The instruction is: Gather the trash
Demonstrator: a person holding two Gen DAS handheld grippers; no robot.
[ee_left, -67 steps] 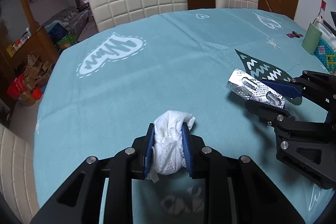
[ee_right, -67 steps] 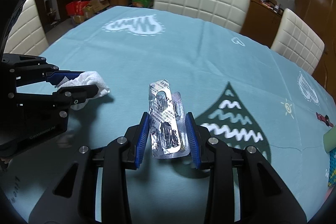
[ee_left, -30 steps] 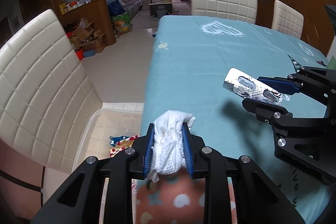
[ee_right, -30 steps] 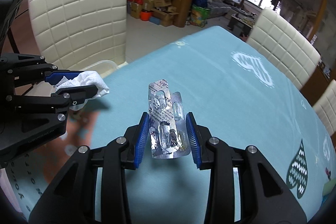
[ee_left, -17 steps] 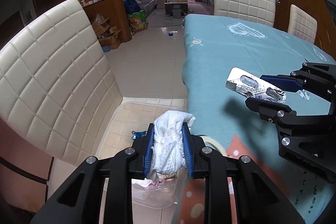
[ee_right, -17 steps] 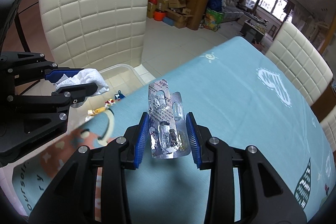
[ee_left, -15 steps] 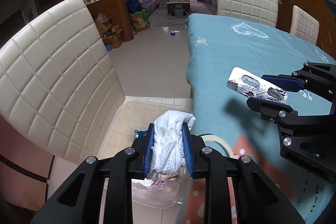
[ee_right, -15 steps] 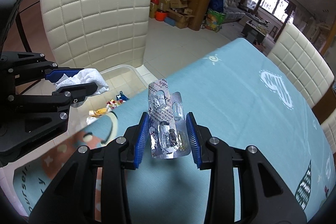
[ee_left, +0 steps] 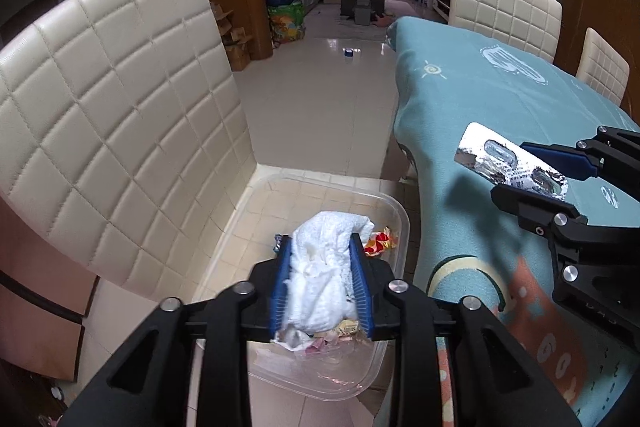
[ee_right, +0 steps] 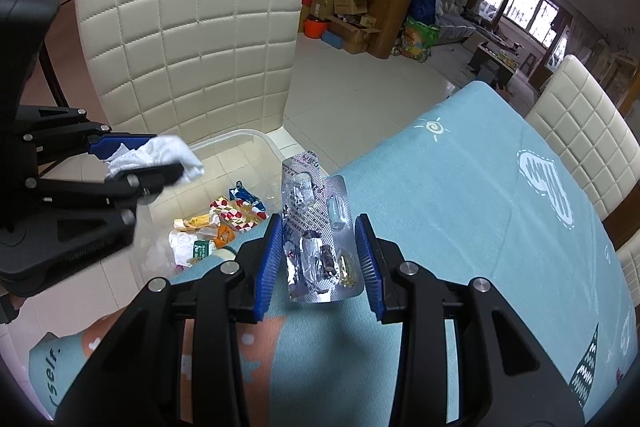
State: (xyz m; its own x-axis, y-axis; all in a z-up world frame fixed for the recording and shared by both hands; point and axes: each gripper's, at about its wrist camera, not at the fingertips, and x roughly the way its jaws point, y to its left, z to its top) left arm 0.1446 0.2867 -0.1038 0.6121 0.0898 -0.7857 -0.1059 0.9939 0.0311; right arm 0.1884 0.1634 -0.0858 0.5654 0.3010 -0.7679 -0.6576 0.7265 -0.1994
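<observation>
A left hand-held gripper hangs over a clear plastic bin on the tiled floor, a crumpled white tissue between its blue pads. Its jaws have just been opening, and the wad sits loosely in the widened gap, bulging above the fingertips; whether the pads press it cannot be told. In the right wrist view the same left hand-held gripper appears at nine o'clock, the tissue jutting from its tip above the bin.

Inside the bin lie colourful wrappers and scraps of paper, with one red-and-yellow wrapper showing just at two o'clock of the tissue in the left wrist view.

The right hand-held gripper is clamped on a silver blister pack, which stands upright between the blue pads above the corner of the tabletop, covered in a light blue printed cloth. From the left wrist camera, the right hand-held gripper reaches in from three o'clock with the blister pack held out over the edge of the tabletop.

A cream quilted chair stands beside the bin, at ten o'clock of it in the left wrist view. Two more cream chairs line the far side of the tabletop.
</observation>
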